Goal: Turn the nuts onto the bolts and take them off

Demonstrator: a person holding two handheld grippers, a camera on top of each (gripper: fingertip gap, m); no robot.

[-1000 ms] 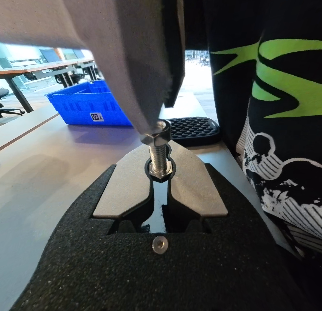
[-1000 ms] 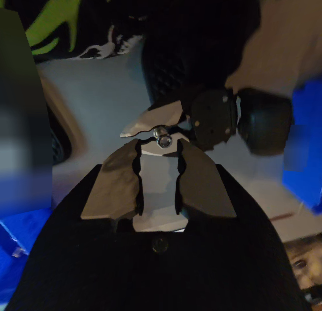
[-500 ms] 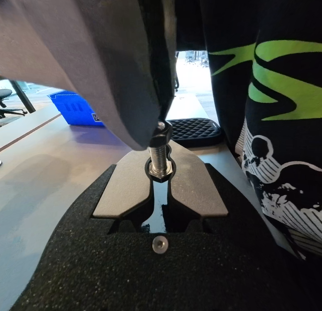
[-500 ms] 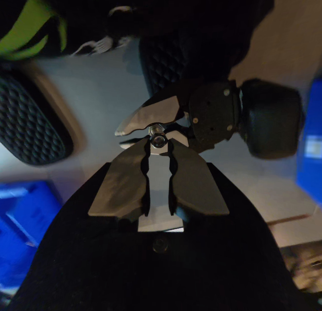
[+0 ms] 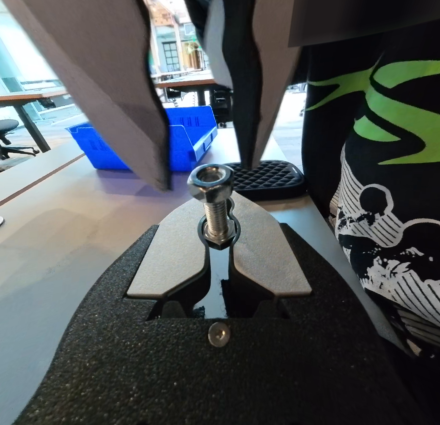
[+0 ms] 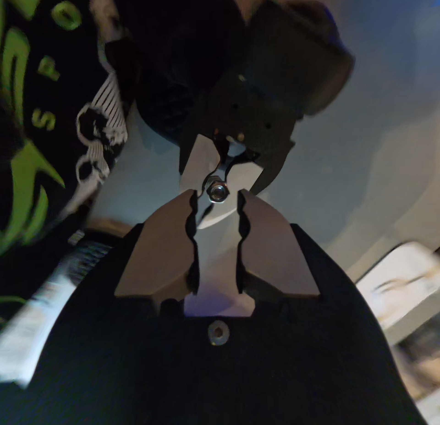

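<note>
A blue plastic bin sits toward the grey tabletop's far edge. The left gripper clamps the upright threaded steel bolt, silver hex nut topping it; the right gripper hangs spread wide, flanking it untouched.

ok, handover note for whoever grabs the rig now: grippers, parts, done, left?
Left gripper: shut on the bolt, held upright by its head.
Right gripper: open, above the nut, not touching it.
Nut sits at the top end of the bolt thread; how far it is engaged I cannot tell.
Left: regrip the nut and turn again. Blue bin stands behind.
</note>
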